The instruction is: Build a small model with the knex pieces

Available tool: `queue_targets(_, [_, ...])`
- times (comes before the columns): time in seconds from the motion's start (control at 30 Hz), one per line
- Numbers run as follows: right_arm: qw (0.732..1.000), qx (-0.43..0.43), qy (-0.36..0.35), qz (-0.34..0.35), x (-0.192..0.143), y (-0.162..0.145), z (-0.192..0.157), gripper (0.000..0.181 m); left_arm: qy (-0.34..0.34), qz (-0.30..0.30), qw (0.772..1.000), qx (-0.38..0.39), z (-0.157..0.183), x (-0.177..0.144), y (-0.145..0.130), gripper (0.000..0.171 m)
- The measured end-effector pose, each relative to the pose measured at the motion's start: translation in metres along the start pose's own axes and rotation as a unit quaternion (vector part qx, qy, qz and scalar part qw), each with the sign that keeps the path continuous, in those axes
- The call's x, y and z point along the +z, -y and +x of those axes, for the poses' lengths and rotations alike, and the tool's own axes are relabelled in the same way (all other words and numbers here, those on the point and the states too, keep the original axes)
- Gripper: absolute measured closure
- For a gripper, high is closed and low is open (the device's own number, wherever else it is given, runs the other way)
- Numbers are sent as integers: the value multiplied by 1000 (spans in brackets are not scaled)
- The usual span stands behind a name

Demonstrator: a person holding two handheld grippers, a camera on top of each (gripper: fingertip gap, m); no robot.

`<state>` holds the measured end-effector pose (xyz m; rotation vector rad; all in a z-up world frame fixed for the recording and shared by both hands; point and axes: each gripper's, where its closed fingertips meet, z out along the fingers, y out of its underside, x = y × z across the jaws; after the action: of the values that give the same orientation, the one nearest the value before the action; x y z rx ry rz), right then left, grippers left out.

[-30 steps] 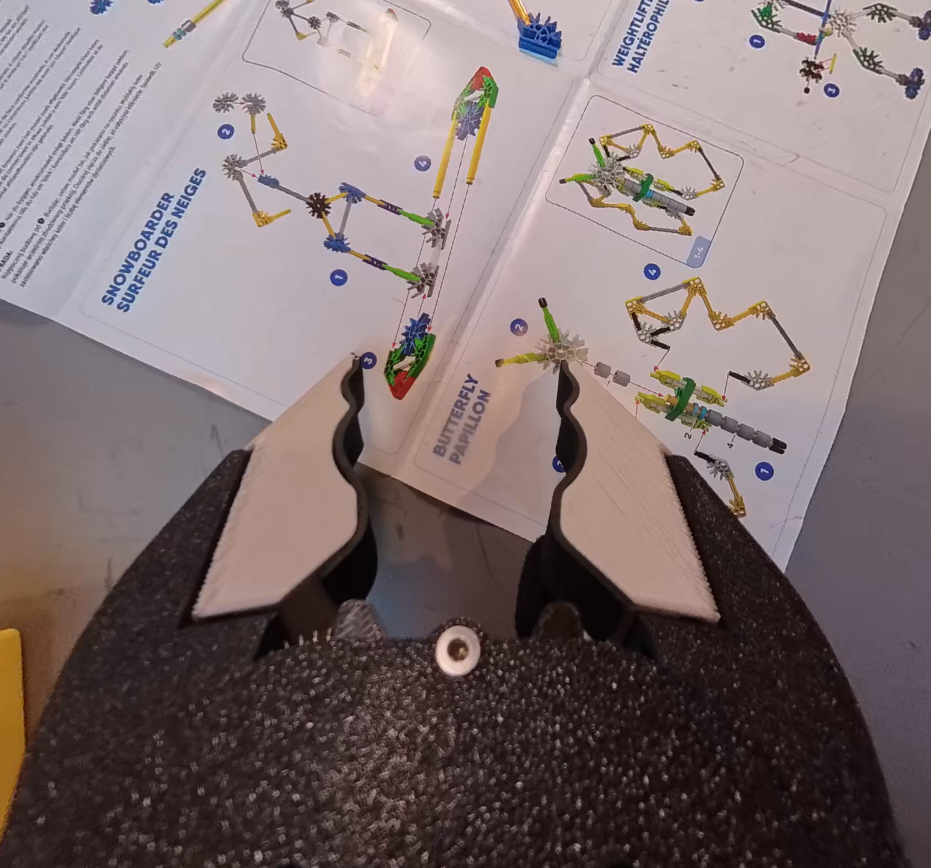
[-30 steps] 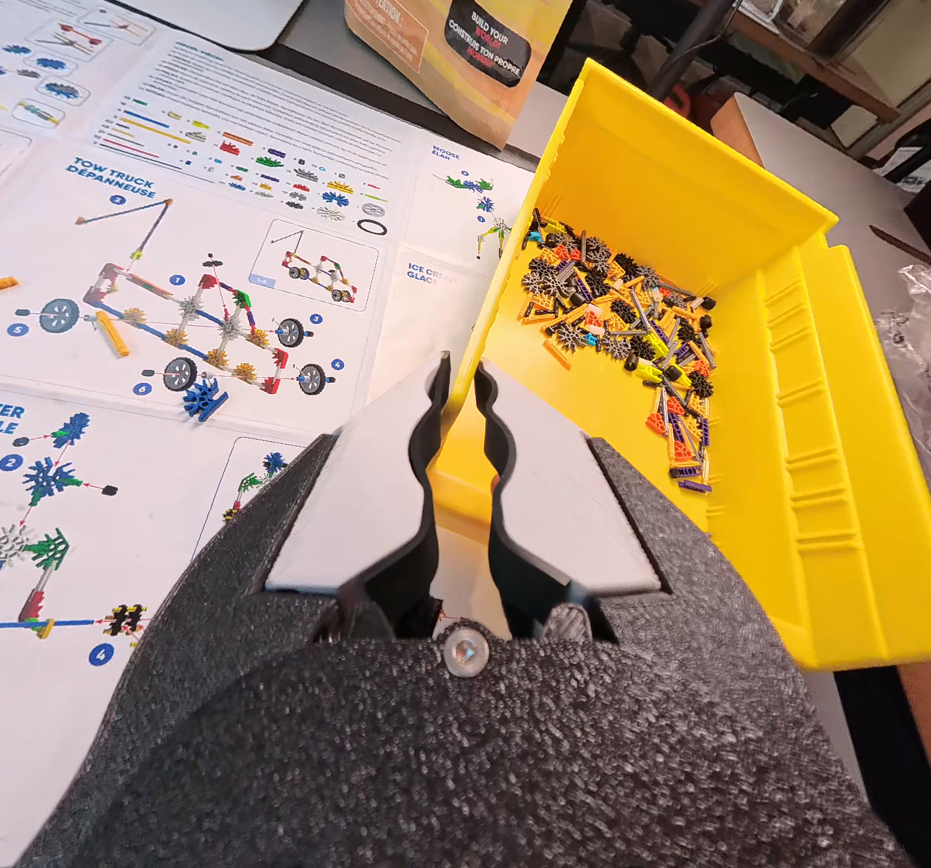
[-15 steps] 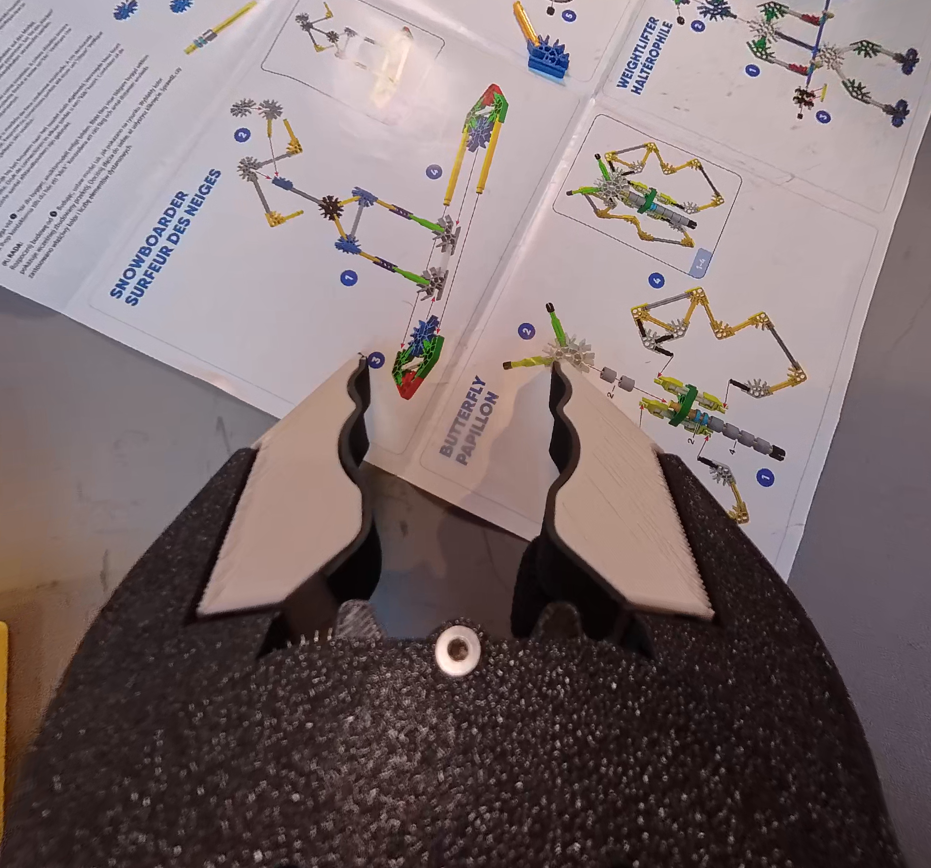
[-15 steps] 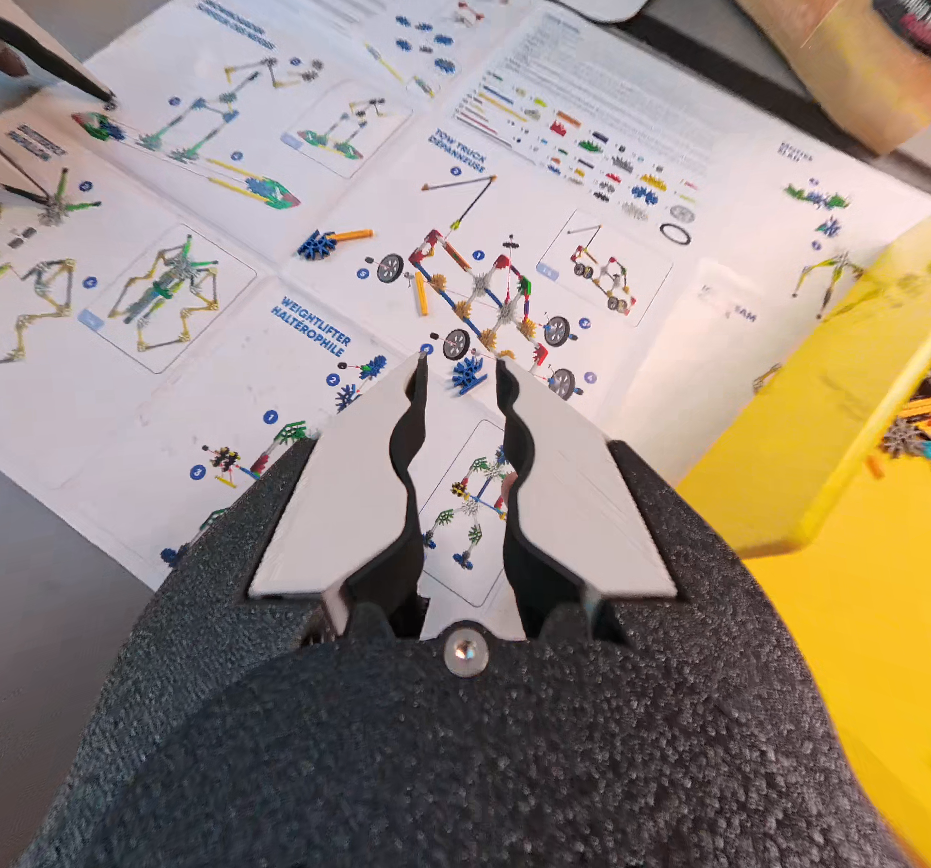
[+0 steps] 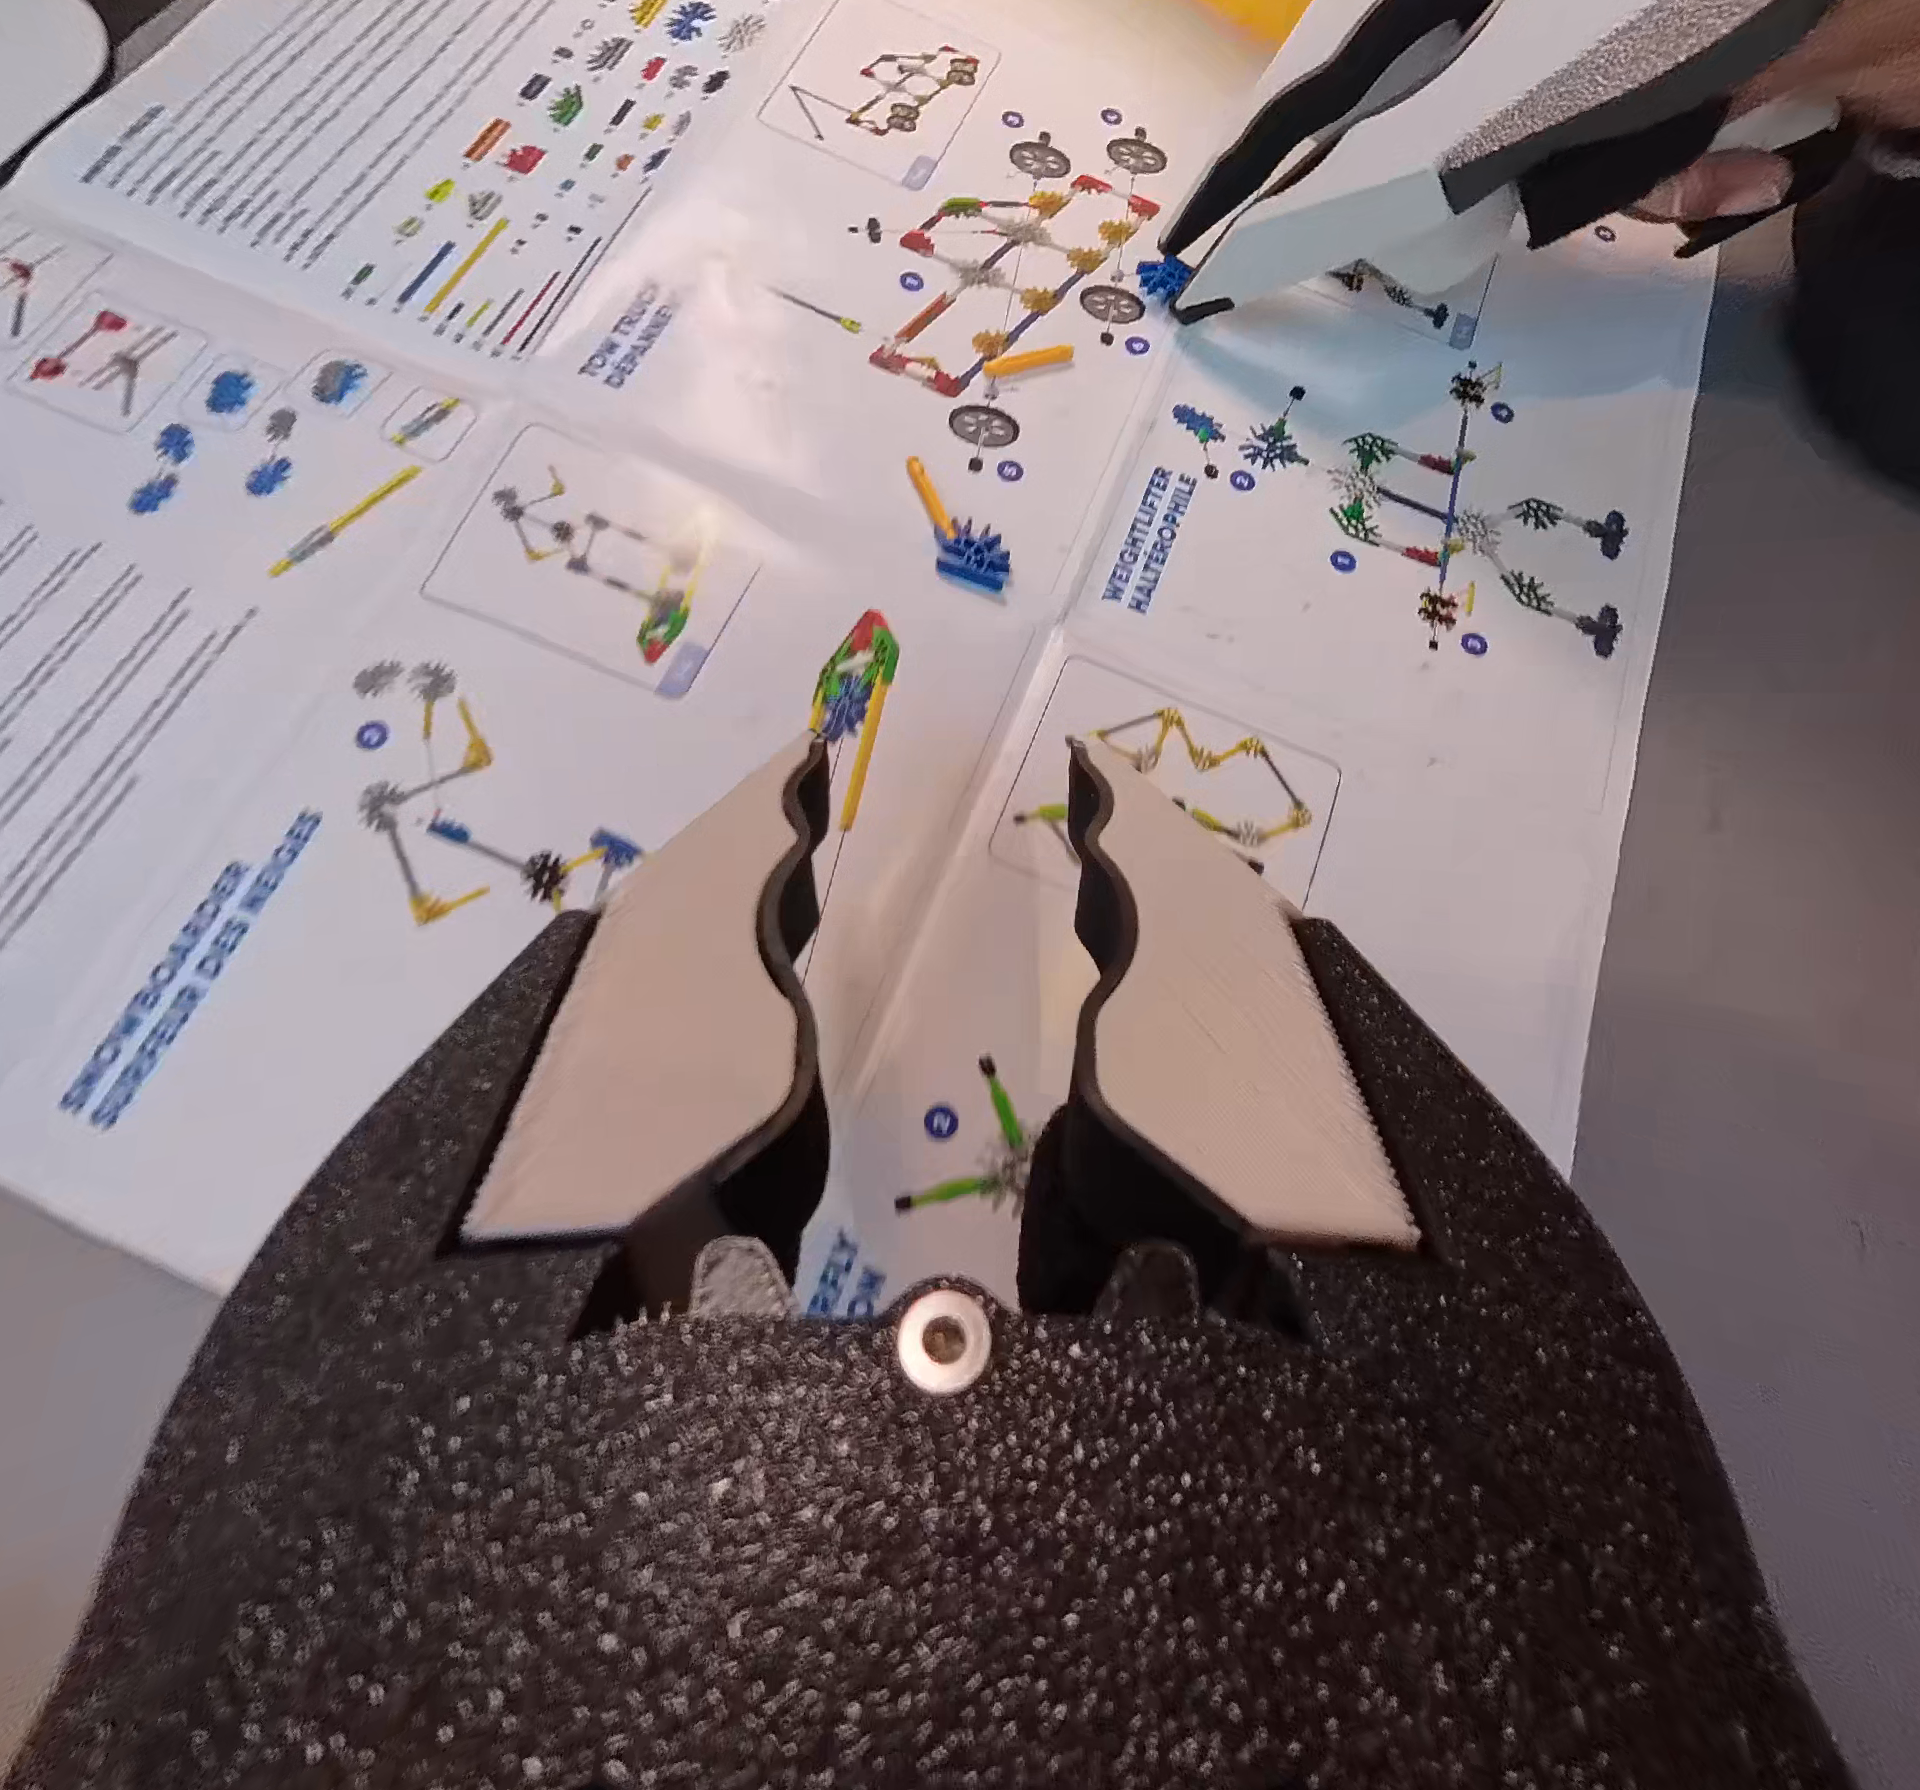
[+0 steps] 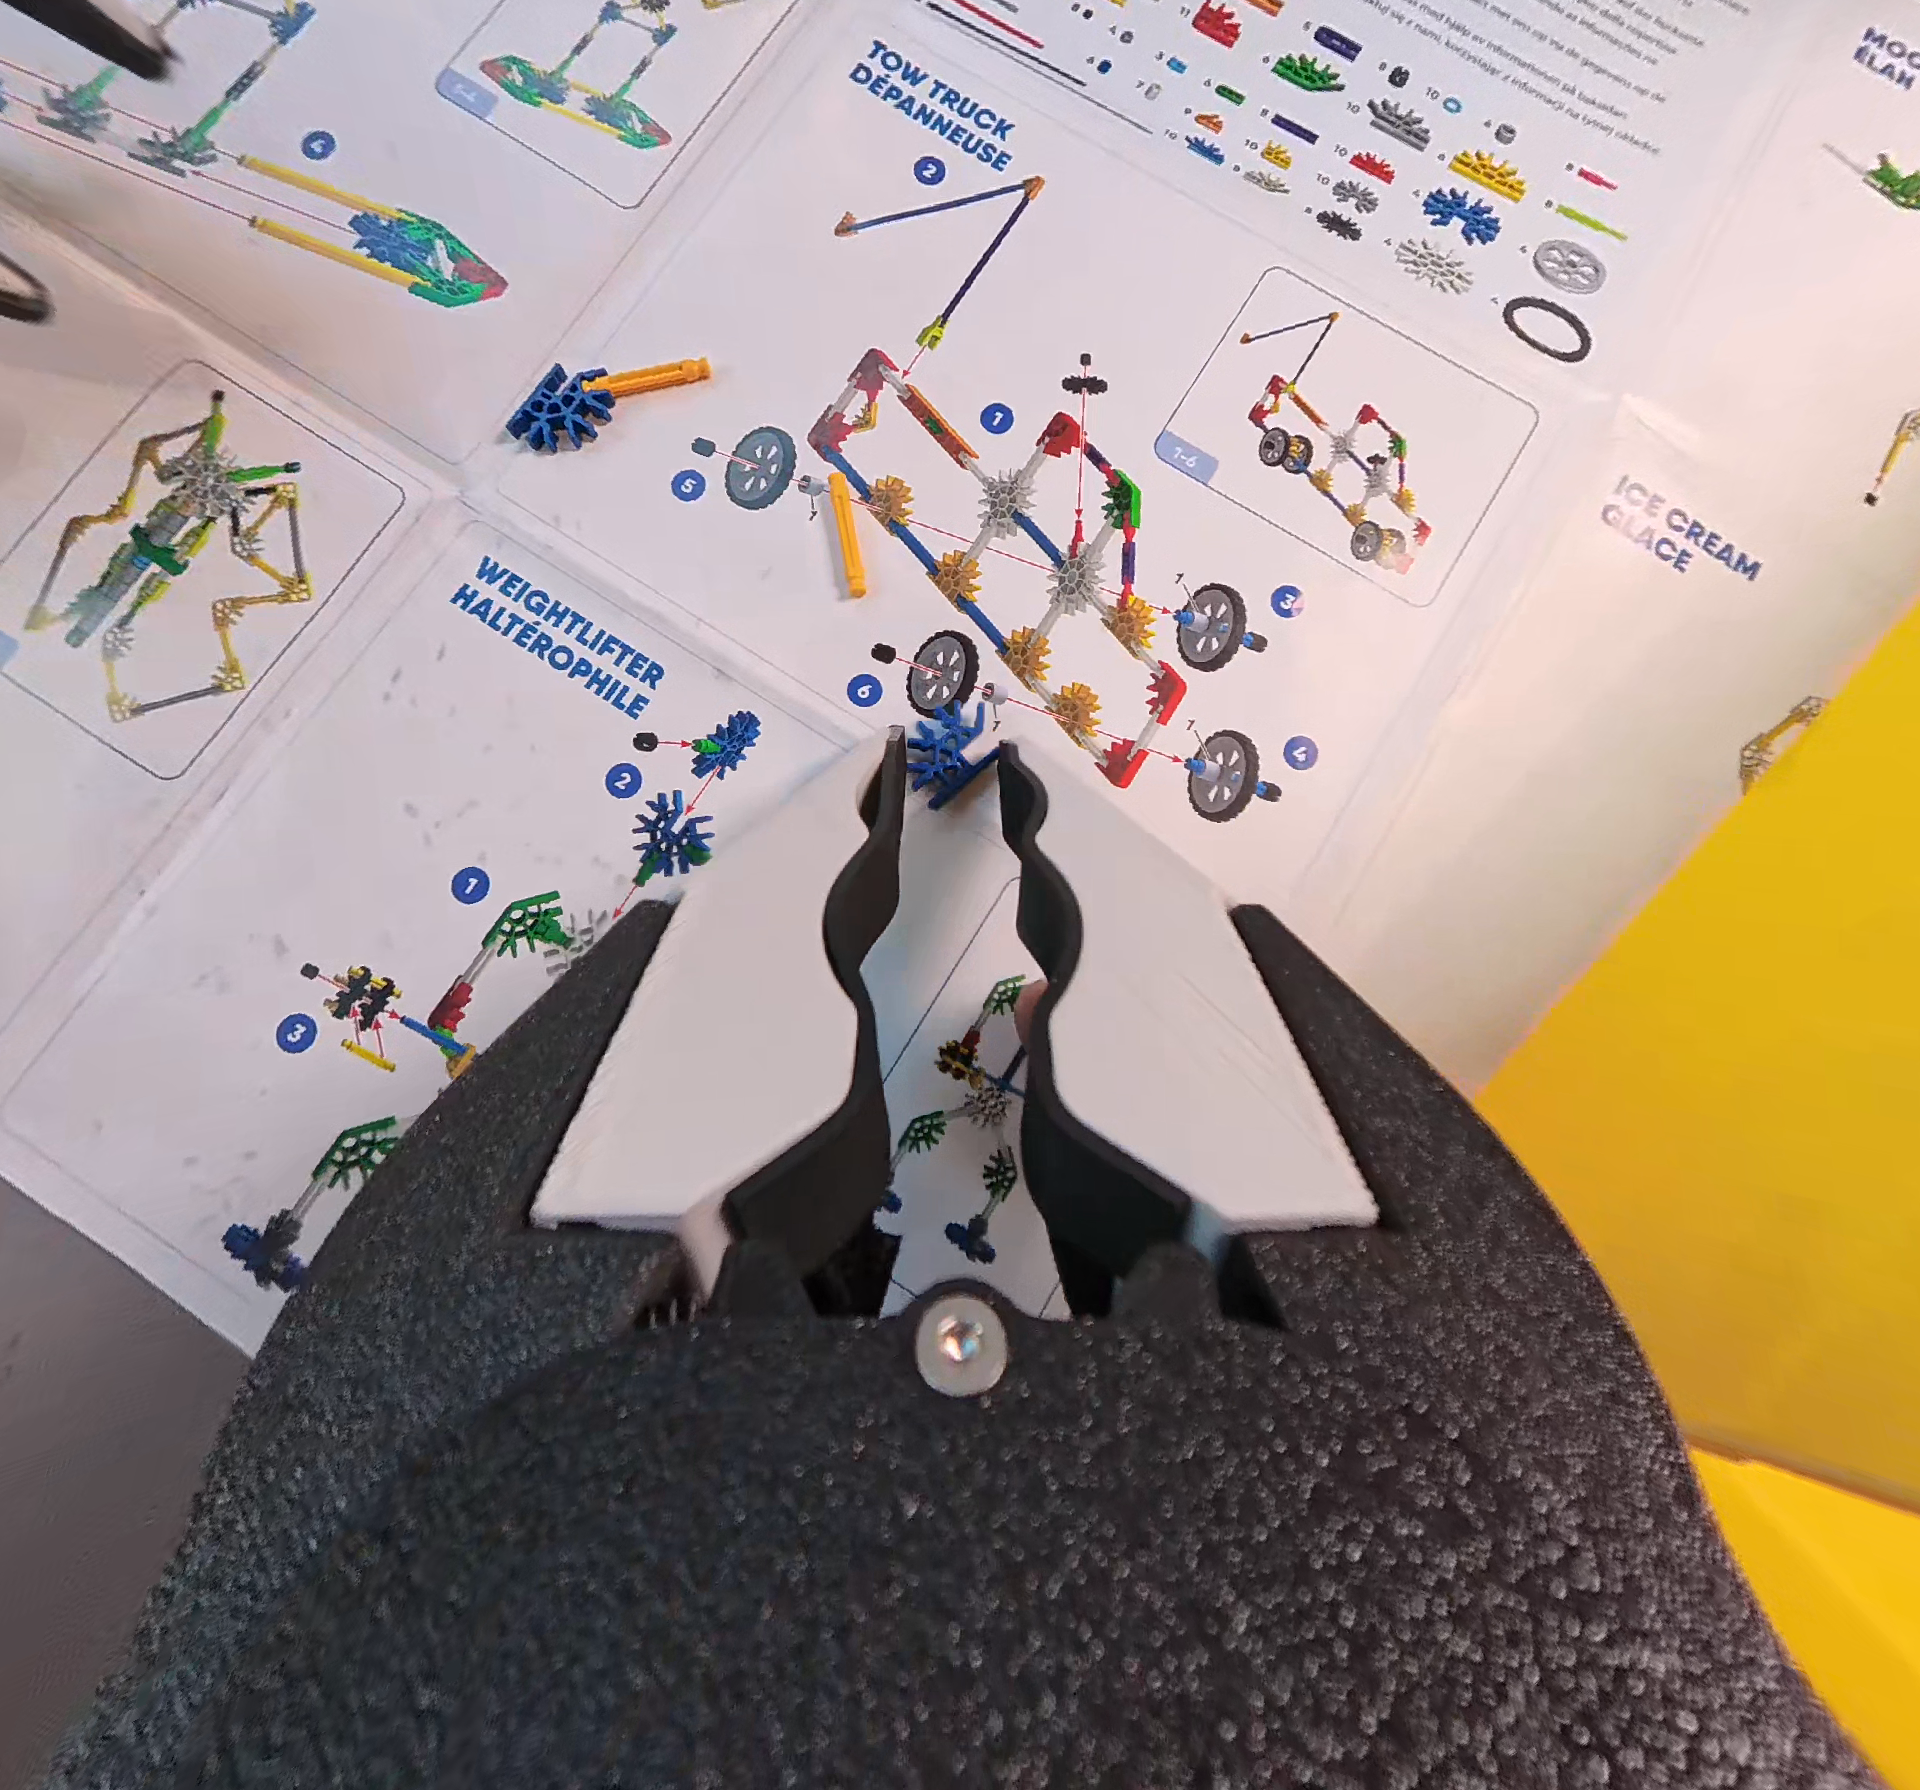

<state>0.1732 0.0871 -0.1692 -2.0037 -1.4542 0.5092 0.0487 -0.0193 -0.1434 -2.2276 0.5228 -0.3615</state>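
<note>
Right gripper (image 6: pixel 948 753) tips straddle a blue snowflake connector (image 6: pixel 945 748) on a printed instruction sheet (image 6: pixel 1351 701); left gripper (image 5: pixel 943 753) hovers spread

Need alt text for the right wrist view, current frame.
The right gripper has its fingertips on either side of a loose blue snowflake-shaped connector lying on a large unfolded instruction sheet, with a narrow gap between the fingers. Farther off lie a second blue connector with an orange rod attached and a loose yellow rod; a yellow bin borders the right edge.

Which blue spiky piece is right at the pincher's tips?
The loose blue connector, with no rod, sits between the right gripper tips. The other blue connector has an orange rod attached.
</note>
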Motion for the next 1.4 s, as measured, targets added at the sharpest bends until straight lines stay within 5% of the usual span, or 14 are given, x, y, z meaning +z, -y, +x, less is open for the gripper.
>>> queue_targets(0.23, [998, -5, 29, 60, -11, 13, -13, 165, -18, -41, 998, 45, 12, 63, 24, 131])
queue_targets(0.37, [996, -12, 47, 71, -12, 14, -21, 165, -17, -55, 997, 58, 11, 71, 20, 154])
queue_targets(0.53, [993, -31, 82, 78, -14, 18, -43, 165, 0, -61, 997, 53, 10, 50, 6, 154])
queue_targets(0.77, [988, -64, 115, 77, -11, 26, -96, 165, 24, -61, 998, 11, 19, -29, -41, 154])
queue_targets(0.93, [990, -90, 94, 48, 3, 25, -115, 165, 37, -74, 996, 17, 25, -40, -70, 154])
queue_targets(1.1, [988, -108, 90, 58, -1, 30, -108, 145, 25, -69, 997, 22, 23, -40, -69, 141])
queue_targets(1.27, [997, -43, 30, 60, 4, 52, -32, 152, -8, -37, 999, 3, 21, -46, -60, 139])
queue_targets(1.4, [998, -61, 28, -3, 23, 37, -19, 165, -13, -50, 999, 7, 24, -41, -70, 139])
